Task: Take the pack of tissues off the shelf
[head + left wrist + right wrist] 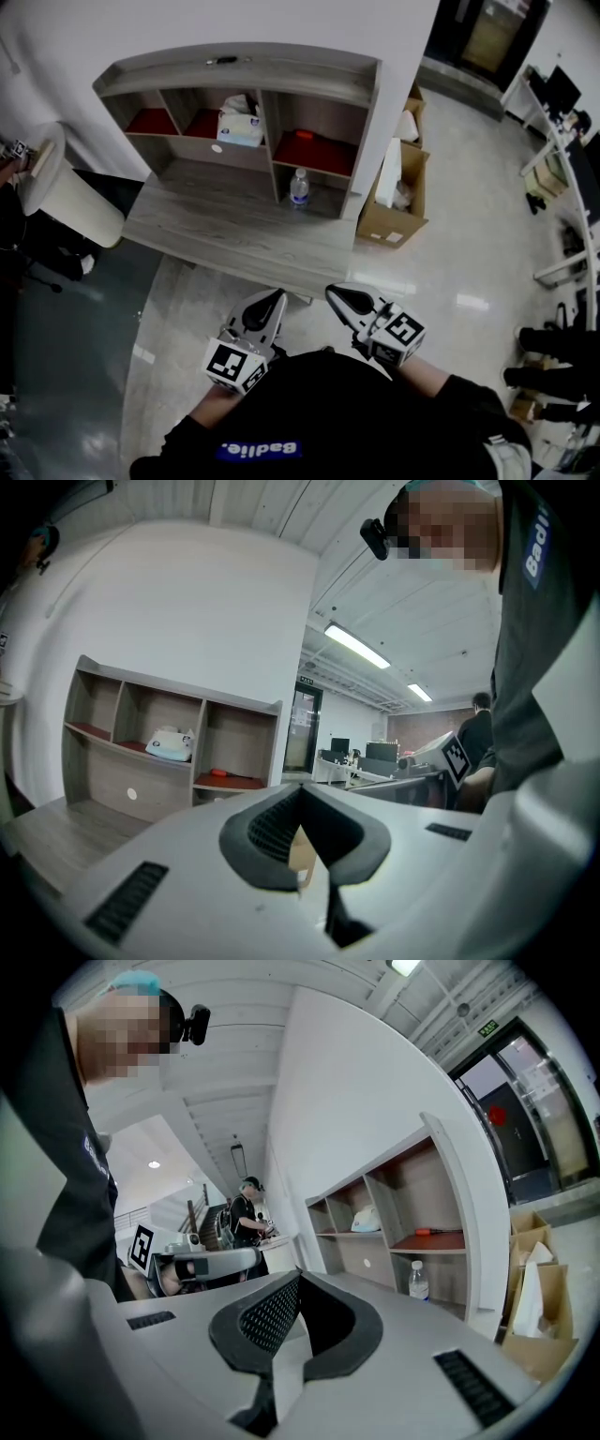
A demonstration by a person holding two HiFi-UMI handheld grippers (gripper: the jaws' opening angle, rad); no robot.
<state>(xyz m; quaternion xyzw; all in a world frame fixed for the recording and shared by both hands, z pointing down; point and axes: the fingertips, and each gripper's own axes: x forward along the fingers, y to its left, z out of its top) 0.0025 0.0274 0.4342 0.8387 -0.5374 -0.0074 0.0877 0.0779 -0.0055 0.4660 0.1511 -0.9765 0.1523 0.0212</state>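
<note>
Start of the reach: both grippers idle, held near the body and well short of the shelf [234,67].
The left gripper [274,300] and right gripper [339,295] each have their jaws pressed together on nothing. The pack of tissues [240,124] sits in the shelf's middle compartment, at the far side of the desk [225,230], up and left of the water bottle [299,187]. Next, I judge, one gripper must reach forward and spread its jaws. The pack's back is hidden, and a slim red-handled thing [437,1231] in the right compartment is too small to name.

Tissue pack [240,125] in middle cubby of shelf [281,67], water bottle [299,187] lower right, left claw [270,302], right claw [342,296] below.
</note>
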